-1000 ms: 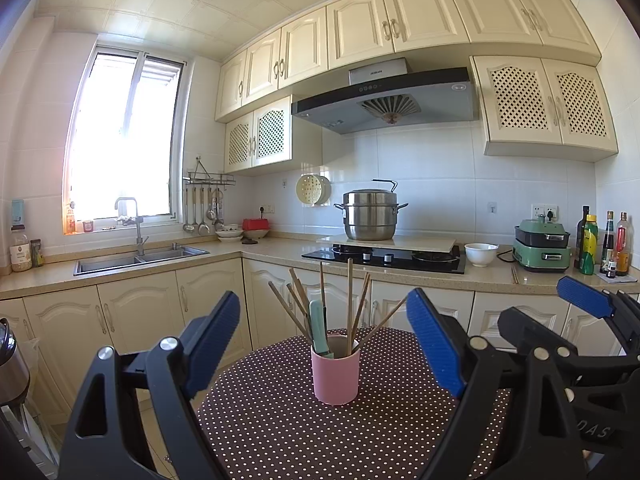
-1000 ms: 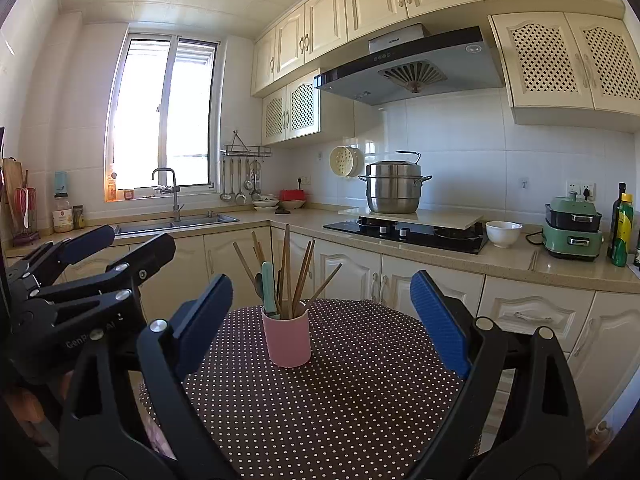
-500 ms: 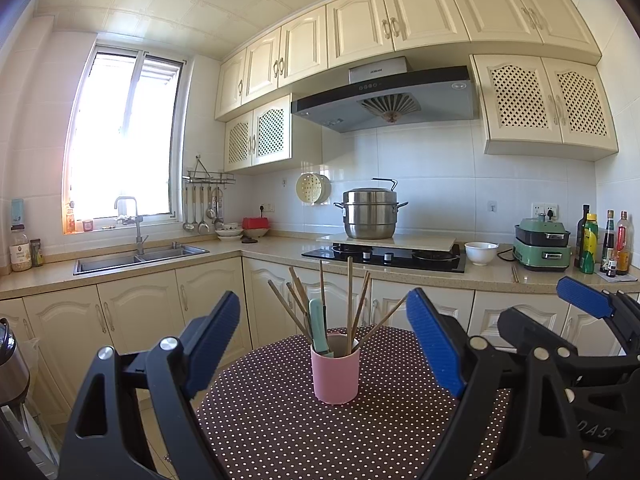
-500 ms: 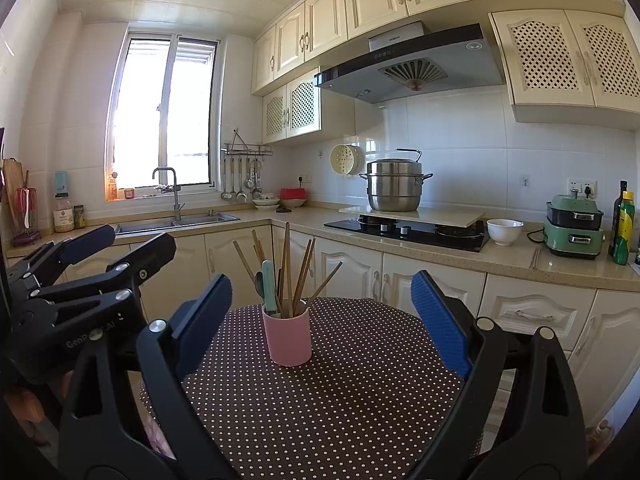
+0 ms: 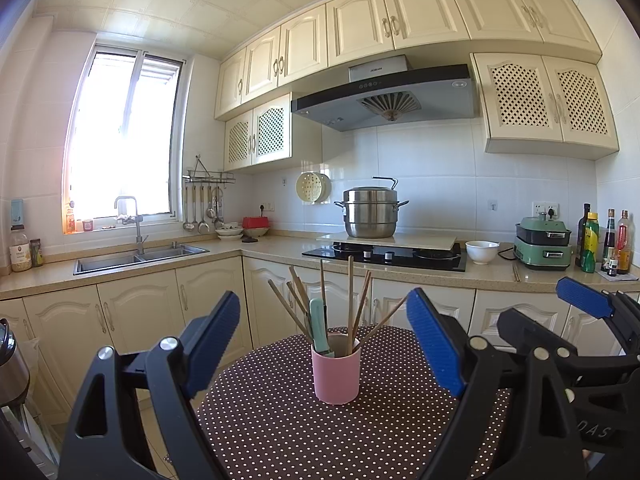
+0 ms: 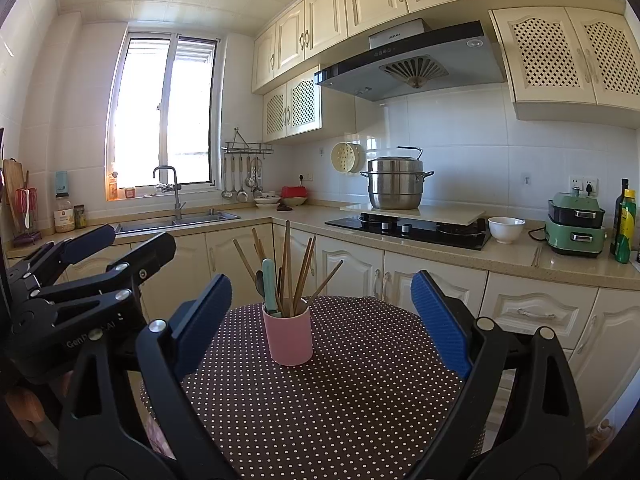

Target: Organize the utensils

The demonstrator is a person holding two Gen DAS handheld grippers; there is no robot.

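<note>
Both grippers, left gripper (image 5: 324, 344) and right gripper (image 6: 320, 320), hang wide open and empty short of the pink cup (image 5: 336, 374) mid-desk (image 5: 280, 432), where the chopsticks (image 5: 351, 300) stand; best pinch one stick high, lifting straight

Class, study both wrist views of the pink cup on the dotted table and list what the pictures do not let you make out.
- Lower ends of the chopsticks: hidden inside the pink cup, both views.
- Head of the green-handled utensil: sunk in the cup.
- Near edge of the table: cut off by the frame and the gripper fingers.
- Bottle labels: too small, left view.
</note>
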